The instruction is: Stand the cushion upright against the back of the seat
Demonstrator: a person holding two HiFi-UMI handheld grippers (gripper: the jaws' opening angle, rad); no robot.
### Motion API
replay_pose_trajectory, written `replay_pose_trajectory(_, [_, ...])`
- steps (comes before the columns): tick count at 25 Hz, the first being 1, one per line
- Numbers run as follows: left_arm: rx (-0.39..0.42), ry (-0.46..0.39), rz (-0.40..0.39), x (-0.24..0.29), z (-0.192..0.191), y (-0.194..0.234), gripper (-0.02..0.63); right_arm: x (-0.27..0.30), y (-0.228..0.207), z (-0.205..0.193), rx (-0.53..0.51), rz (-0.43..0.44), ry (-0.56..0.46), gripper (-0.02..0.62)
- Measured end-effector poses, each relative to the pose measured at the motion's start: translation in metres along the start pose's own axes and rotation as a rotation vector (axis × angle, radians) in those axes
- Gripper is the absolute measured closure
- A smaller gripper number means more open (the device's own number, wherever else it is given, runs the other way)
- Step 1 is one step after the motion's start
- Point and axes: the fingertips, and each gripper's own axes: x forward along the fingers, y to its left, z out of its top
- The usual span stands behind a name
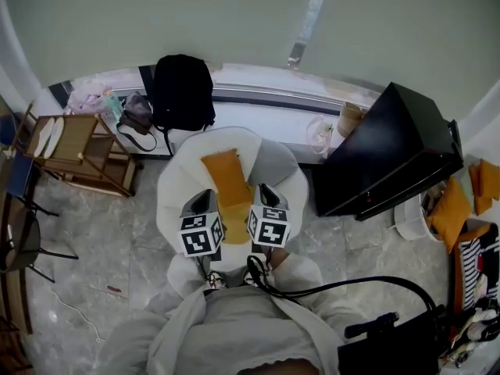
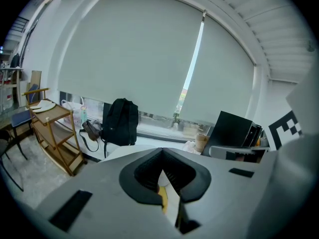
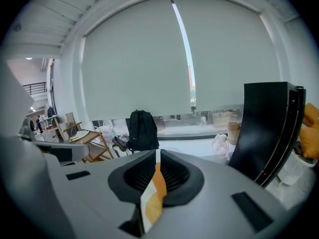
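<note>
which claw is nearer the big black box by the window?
Right. The right claw grips the orange cushion on the side facing the black box; the left claw grips the cushion's other side, farther from the box.

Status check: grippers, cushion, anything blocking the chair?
Both shut: left gripper and right gripper pinch the orange cushion by its near edge. It's over the white chair. Nothing seen in the way.
</note>
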Motion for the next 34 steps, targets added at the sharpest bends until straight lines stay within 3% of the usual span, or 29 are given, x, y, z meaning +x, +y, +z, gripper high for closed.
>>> replay_pose_trajectory(15, [0.021, -0.009, 0.047, -0.004, 0.002, -0.011, 0.611, -0.001, -0.012, 0.0, 0.008, 0.059, 0.03, 0.532])
replay_pose_trajectory(34, [0.032, -0.001, 0.04, -0.002, -0.003, -0.013, 0.611, 0.0, -0.02, -0.004, -0.026, 0.032, 0.047, 0.532])
